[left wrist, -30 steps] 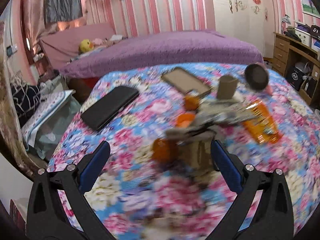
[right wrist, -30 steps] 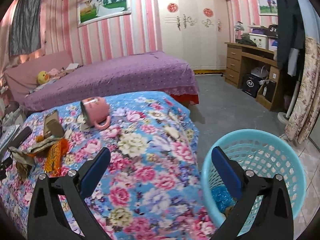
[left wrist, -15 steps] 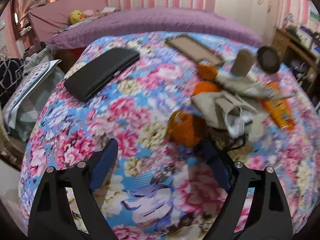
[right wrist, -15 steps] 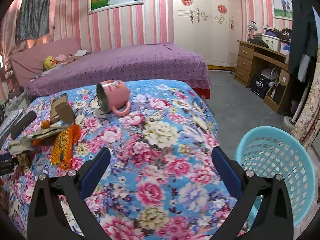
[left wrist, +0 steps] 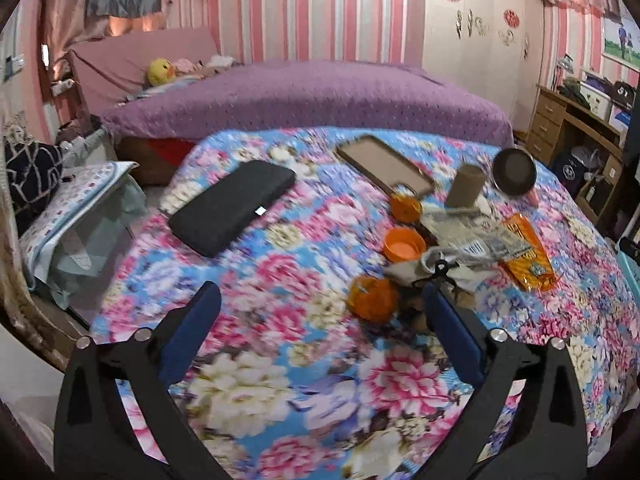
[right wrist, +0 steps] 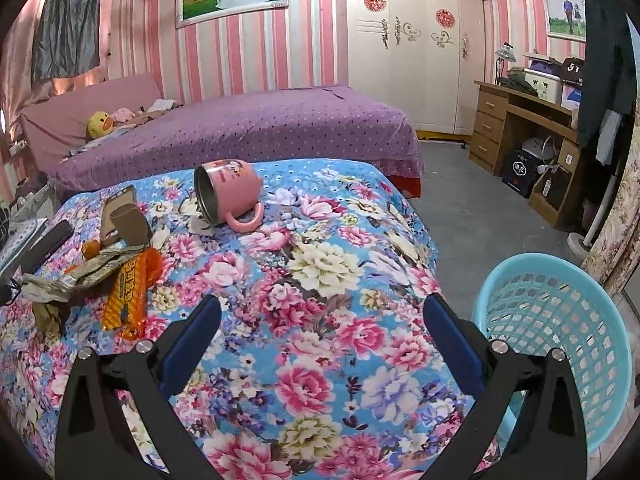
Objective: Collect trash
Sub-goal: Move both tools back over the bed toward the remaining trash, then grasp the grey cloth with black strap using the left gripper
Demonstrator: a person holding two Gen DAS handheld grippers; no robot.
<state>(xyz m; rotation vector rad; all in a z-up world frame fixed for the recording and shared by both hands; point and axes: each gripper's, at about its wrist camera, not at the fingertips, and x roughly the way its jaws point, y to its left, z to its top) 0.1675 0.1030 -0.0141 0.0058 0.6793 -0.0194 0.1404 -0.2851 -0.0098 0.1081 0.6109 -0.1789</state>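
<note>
Hovering over the floral bedspread (left wrist: 256, 384), your left gripper (left wrist: 320, 320) has its jaws opening with nothing between them, so no trash is held yet. The trash pile (left wrist: 460, 248) sits right of centre in the left view, the orange peel (left wrist: 372, 298) nearest your right finger. Your right gripper (right wrist: 320, 328) is also spread wide and empty, with the basket (right wrist: 560, 320) at lower right, probably ready for drops.

Floral cover (left wrist: 256, 380) blurred in the left wrist view. Blue basket (right wrist: 560, 340) cut off at the right wrist view's lower right; its contents hidden. Orange wrapper (right wrist: 128, 300) print unreadable.
</note>
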